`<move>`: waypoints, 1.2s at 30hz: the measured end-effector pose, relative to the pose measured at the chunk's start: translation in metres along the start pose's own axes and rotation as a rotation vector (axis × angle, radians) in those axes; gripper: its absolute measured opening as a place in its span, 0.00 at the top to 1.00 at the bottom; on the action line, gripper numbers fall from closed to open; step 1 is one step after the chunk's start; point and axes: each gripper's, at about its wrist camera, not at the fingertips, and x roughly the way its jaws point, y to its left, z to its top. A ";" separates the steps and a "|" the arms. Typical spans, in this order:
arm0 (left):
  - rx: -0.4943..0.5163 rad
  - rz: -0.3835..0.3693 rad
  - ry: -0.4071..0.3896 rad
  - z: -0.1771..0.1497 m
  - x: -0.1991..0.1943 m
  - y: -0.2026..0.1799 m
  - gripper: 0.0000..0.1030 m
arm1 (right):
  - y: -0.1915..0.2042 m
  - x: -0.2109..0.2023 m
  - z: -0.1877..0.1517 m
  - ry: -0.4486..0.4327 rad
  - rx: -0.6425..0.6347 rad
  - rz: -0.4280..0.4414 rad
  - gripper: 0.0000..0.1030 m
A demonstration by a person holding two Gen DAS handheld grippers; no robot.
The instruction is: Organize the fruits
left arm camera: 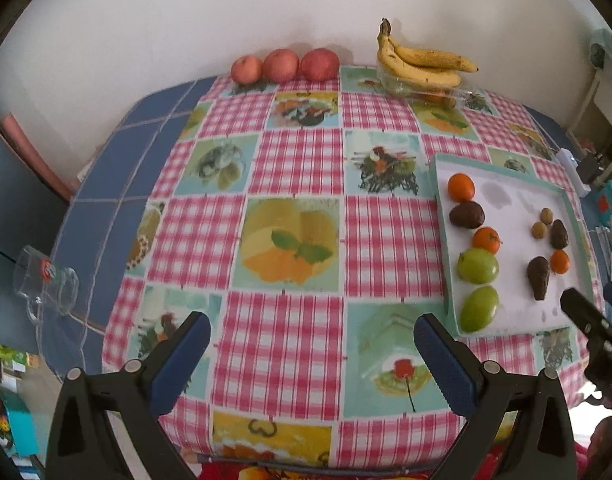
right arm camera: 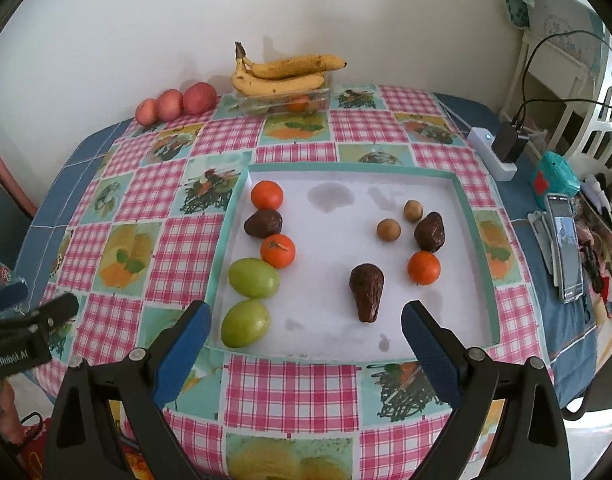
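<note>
Fruits lie scattered on a white tray [right arm camera: 425, 188] with a teal rim, set on the checked tablecloth [right arm camera: 290, 392]. Along the tray's left side runs a line: tangerine [right arm camera: 266, 195] farthest, then a dark avocado [right arm camera: 263, 223], another tangerine [right arm camera: 278, 251], and two green mangoes [right arm camera: 253, 277] nearest. Toward the right lie a second avocado [right arm camera: 366, 291], a third [right arm camera: 429, 231], one more tangerine [right arm camera: 423, 267] and two small brown round fruits [right arm camera: 388, 229]. At the far wall sit three red apples [left arm camera: 281, 65] and bananas [right arm camera: 284, 73] on a clear box. The right gripper [right arm camera: 306, 326] hovers spread over the tray's near edge, empty; the left gripper [left arm camera: 311, 334] hangs spread above bare cloth, left of the tray. A glass mug [left arm camera: 46, 286] lies at the far left.
</note>
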 end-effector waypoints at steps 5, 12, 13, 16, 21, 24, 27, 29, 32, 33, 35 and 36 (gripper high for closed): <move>-0.028 -0.007 0.002 -0.002 -0.001 0.006 0.00 | 0.001 -0.002 0.001 -0.002 -0.010 -0.004 0.07; -0.031 -0.002 0.002 -0.002 -0.001 0.007 0.00 | 0.005 -0.001 0.000 0.002 -0.023 -0.006 0.07; -0.031 -0.001 0.001 -0.001 -0.001 0.008 0.00 | 0.005 -0.001 0.000 0.003 -0.023 -0.006 0.07; -0.034 -0.010 0.007 -0.002 0.000 0.007 0.00 | 0.005 -0.001 -0.001 0.005 -0.024 -0.006 0.07; -0.038 -0.018 0.009 -0.002 0.000 0.008 0.00 | 0.005 -0.001 -0.001 0.007 -0.023 -0.007 0.07; -0.044 -0.023 0.013 -0.002 0.001 0.009 0.00 | 0.005 -0.001 -0.001 0.006 -0.025 -0.008 0.07; -0.047 -0.024 0.015 -0.002 0.001 0.010 0.00 | 0.006 -0.001 -0.001 0.007 -0.026 -0.010 0.07; -0.046 -0.026 0.016 -0.002 0.002 0.010 0.00 | 0.006 0.000 -0.001 0.008 -0.029 -0.010 0.07; -0.044 -0.029 0.020 -0.002 0.002 0.009 0.00 | 0.006 0.000 -0.001 0.008 -0.029 -0.010 0.07; -0.044 -0.030 0.020 -0.002 0.002 0.009 0.00 | 0.006 0.000 -0.001 0.008 -0.029 -0.011 0.07; -0.045 -0.030 0.020 -0.002 0.002 0.009 0.00 | 0.007 0.000 -0.001 0.009 -0.029 -0.011 0.07; -0.045 -0.030 0.019 -0.001 0.002 0.009 0.00 | 0.007 0.000 -0.001 0.008 -0.029 -0.012 0.07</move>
